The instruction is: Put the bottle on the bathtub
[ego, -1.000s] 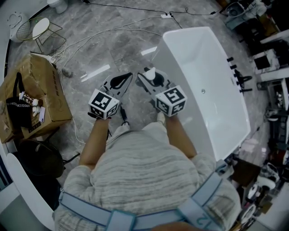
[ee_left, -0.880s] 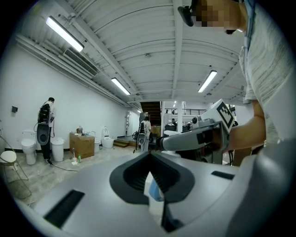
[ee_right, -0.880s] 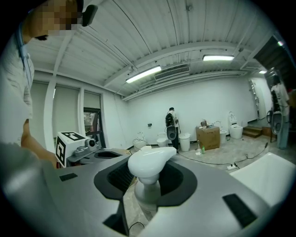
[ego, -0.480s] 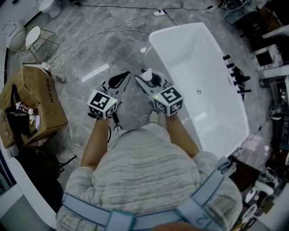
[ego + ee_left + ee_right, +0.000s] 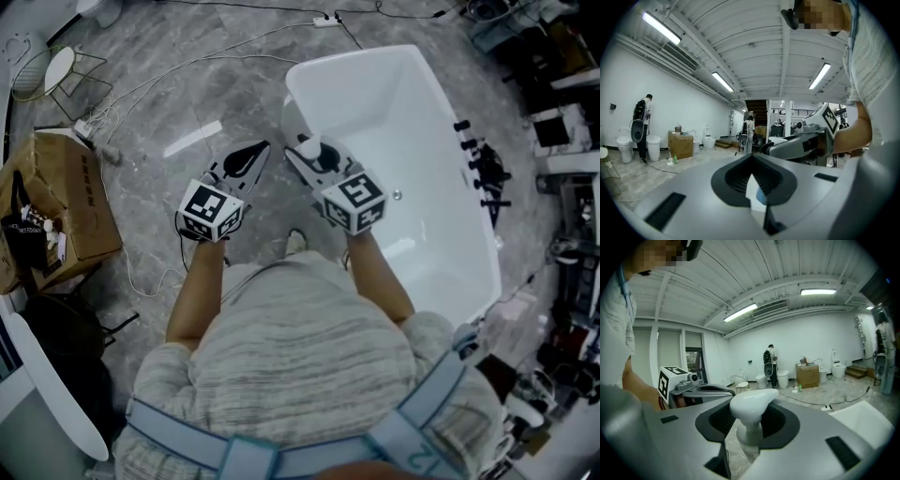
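At the left edge of the white bathtub, the white pump bottle hangs in the air, pinched at its neck by the right tongs. In the right gripper view its rounded pump head stands upright above the two dark pads, which press on the neck from both sides. Grey floor shows under the bottle there, and a corner of the tub's rim lies to the lower right, so the bottle rests on nothing but the tongs.

The left tongs hover just beside the right ones, over the floor and apart from the tub. Their tips are pressed together. A small white and blue patch shows through the slit lower down, and what it is cannot be told. Each pair of tongs carries a marker cube, the left cube and the right cube, close to the person's forearms. The person, in a pale striped top, stands facing the tub's near end.

Black faucet fittings stand along the tub's far side. The marbled grey floor carries loose cables and a power strip beyond the tub's head. To the left sit an open cardboard box and a wire stool with a round white top. Across the room in the right gripper view, another person stands by a row of toilets.
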Demonstrator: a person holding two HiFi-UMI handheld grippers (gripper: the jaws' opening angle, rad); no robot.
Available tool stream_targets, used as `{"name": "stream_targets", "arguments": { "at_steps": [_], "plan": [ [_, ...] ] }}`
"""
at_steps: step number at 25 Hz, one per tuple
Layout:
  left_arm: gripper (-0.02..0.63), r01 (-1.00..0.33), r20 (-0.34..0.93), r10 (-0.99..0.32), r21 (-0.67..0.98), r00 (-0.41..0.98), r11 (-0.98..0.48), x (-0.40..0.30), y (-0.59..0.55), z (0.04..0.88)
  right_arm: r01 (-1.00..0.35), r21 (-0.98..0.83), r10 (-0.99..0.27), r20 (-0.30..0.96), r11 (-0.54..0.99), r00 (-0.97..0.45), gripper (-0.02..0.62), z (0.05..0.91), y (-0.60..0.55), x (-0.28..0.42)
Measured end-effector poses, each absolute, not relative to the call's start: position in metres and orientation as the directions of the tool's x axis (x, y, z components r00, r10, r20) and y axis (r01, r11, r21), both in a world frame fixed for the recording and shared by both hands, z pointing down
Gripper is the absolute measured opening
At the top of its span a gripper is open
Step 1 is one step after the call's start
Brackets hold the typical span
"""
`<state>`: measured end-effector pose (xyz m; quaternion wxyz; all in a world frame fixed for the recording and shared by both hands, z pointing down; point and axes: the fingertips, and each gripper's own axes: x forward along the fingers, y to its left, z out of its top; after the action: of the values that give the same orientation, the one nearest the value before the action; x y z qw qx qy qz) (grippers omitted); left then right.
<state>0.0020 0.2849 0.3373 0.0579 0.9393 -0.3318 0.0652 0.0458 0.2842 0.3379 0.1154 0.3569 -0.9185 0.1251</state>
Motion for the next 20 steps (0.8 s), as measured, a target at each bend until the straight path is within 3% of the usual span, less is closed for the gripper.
{"name": "stream_targets", "arguments": {
  "at_steps": [11, 20],
  "plan": [
    [0.003, -0.648, 0.177, -0.63, 0.063, 0.756, -0.759, 0.065, 0.261, 0.344, -0.663, -0.164, -0.603, 0.302, 0.73, -0.738, 0.137, 0.35, 0.258, 0.108],
    [0.003, -0.655, 0.19, -0.635, 0.064, 0.749, -0.753, 0.061, 0.233, 0.348, -0.693, -0.187, -0.628, 0.31, 0.696, -0.714, 0.138, 0.358, 0.221, 0.122]
  ]
}}
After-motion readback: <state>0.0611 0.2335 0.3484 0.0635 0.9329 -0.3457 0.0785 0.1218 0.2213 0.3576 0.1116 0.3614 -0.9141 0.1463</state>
